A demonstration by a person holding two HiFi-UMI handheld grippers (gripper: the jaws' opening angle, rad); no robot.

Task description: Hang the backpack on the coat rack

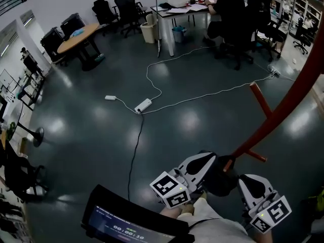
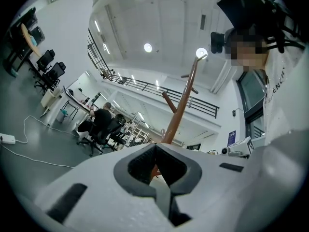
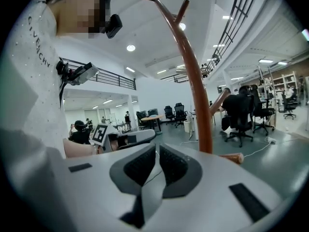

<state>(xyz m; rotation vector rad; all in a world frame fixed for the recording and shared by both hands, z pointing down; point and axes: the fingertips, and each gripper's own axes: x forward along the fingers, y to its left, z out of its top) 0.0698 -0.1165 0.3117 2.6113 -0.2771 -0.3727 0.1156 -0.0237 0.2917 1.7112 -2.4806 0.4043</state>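
Coat rack (image 1: pixel 283 110) top: cut off by the head view's right edge.
Coat rack foot: I find it hidden behind the left gripper (image 1: pixel 208 160) and right gripper (image 1: pixel 248 180).
Dark shape (image 1: pixel 223 180) between them: I cannot identify it.
Screen (image 1: pixel 126 221): cut by the bottom edge, with print too small to read.

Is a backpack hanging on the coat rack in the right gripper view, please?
No, the coat rack shows only bare pegs in that view, with nothing hanging from them.
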